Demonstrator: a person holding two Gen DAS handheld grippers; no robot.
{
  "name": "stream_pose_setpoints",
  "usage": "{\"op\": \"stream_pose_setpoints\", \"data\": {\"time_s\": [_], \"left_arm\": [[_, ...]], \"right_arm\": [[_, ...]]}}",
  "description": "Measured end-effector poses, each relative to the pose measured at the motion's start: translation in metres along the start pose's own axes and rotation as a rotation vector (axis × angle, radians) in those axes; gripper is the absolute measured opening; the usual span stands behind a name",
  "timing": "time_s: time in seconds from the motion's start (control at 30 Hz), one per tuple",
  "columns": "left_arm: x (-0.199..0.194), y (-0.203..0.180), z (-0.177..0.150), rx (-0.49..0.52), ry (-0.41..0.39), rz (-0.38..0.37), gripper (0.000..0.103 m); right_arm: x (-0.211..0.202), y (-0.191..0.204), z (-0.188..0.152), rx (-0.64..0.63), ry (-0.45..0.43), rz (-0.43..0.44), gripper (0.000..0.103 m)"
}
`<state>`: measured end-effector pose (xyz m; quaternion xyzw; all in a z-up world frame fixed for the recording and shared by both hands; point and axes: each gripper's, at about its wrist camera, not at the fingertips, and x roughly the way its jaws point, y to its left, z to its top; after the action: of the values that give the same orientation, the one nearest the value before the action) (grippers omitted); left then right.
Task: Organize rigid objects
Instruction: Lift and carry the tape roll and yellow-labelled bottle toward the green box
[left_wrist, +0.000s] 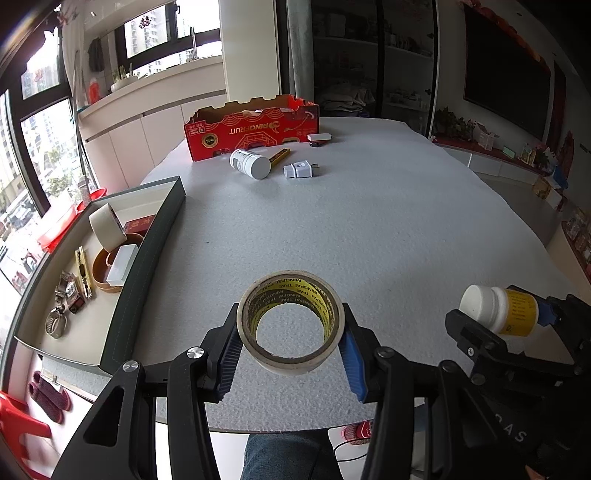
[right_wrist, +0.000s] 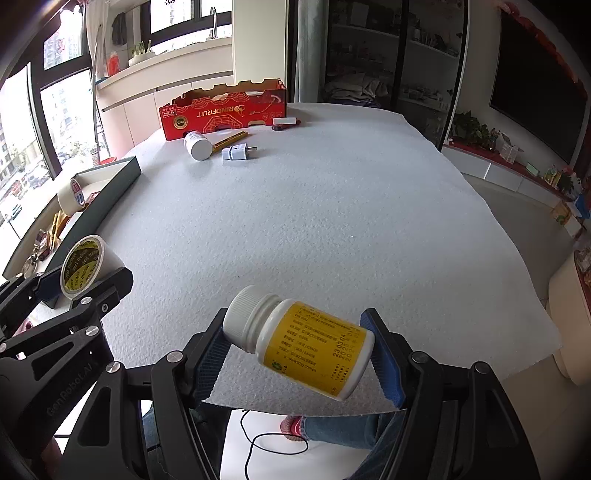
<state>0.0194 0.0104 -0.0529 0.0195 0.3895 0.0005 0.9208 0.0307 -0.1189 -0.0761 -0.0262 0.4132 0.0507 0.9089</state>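
Right now both hands are loaded and held above the near edge of the surface (left_wrist: 369, 229), which is covered in a pale, nubbly sheet. The left tongs (left_wrist: 291, 350) grip a roll of tape (left_wrist: 291, 325) across its outer wall, the blue pads pressed on either side, its hollow core with yellow lettering facing up and away. The right tongs (right_wrist: 299, 350) clamp a white pill bottle (right_wrist: 295, 339) with a yellow label; it lies crosswise between the pads, cap toward the left pad and base against the right, tilted a little.

To my eye this is the carrying stage: two items picked up, neither yet put away. The likely destination is the dark-walled tray (left_wrist: 147, 266) at the left edge of the surface, which already holds another tape roll (left_wrist: 107, 227), a brown ring, a white block, a small cutter and some metal clips. The tape hangs just right of the tray's near wall, so the left hand has the shorter trip; the bottle is well apart from it.

The next move calls for lifting the tape over the wall and lowering it into a bare patch near the front, then releasing. The right hand should wait or cross behind, lest the tongs collide.

Far off, beside the red carton (left_wrist: 255, 125), a white jar (left_wrist: 251, 164), a plug adapter (left_wrist: 301, 170) and a few smaller bits remain unsorted.
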Motion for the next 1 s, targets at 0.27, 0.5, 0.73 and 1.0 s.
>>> {"op": "stream_pose_setpoints", "data": {"time_s": [0.27, 0.5, 0.73, 1.0], "left_arm": [[0.0, 0.001, 0.0, -0.001, 0.002, 0.0, 0.052], [0.0, 0.001, 0.0, 0.0, 0.002, 0.0, 0.052], [-0.001, 0.002, -0.001, -0.002, -0.004, 0.003, 0.052], [-0.016, 0.017, 0.002, -0.034, -0.04, 0.023, 0.052]], "right_arm": [[-0.001, 0.002, -0.001, -0.011, 0.003, 0.0, 0.071], [0.0, 0.002, -0.001, -0.01, 0.006, -0.001, 0.071], [0.001, -0.001, 0.0, 0.006, 0.009, 0.001, 0.071], [-0.001, 0.001, 0.012, 0.002, -0.004, 0.019, 0.071]]}}
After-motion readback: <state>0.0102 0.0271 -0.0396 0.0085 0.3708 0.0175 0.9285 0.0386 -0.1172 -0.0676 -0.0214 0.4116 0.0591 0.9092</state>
